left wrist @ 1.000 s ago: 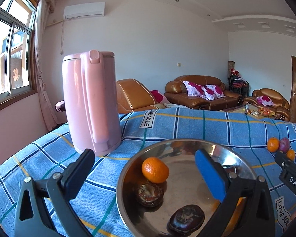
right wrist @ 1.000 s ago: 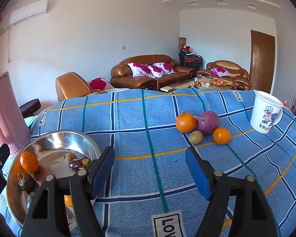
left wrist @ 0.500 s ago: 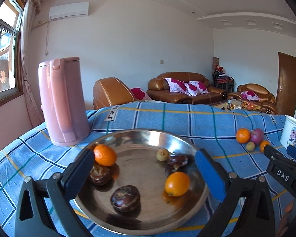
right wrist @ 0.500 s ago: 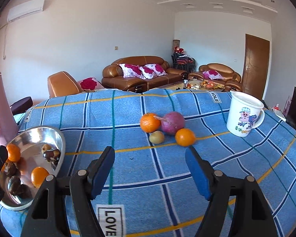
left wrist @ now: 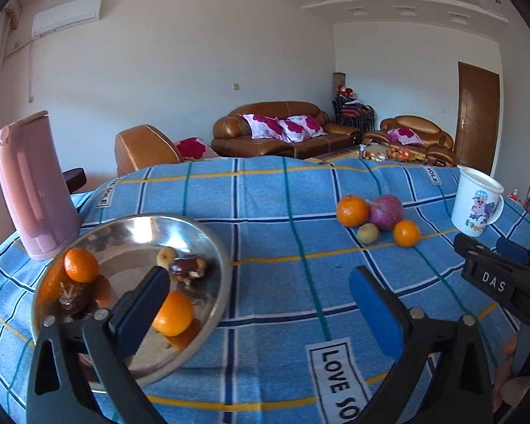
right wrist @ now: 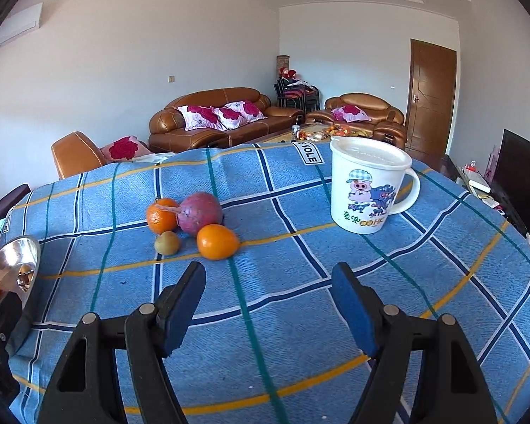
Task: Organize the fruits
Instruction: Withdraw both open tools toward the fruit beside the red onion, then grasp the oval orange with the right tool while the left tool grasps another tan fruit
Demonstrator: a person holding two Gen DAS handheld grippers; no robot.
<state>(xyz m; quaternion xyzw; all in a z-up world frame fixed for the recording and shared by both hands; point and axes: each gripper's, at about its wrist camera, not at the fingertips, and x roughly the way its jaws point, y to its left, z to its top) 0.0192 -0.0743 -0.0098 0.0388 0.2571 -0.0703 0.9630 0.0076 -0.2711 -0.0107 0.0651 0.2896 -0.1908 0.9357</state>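
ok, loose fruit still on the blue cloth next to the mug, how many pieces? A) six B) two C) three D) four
D: the right wrist view shows four pieces clustered on the cloth left of the mug: an orange, a purple fruit, a small green fruit and a second orange.

L hand-held gripper (left wrist: 258, 304) jaws apart, empty, R hand-held gripper (right wrist: 268, 300) same, tilted down
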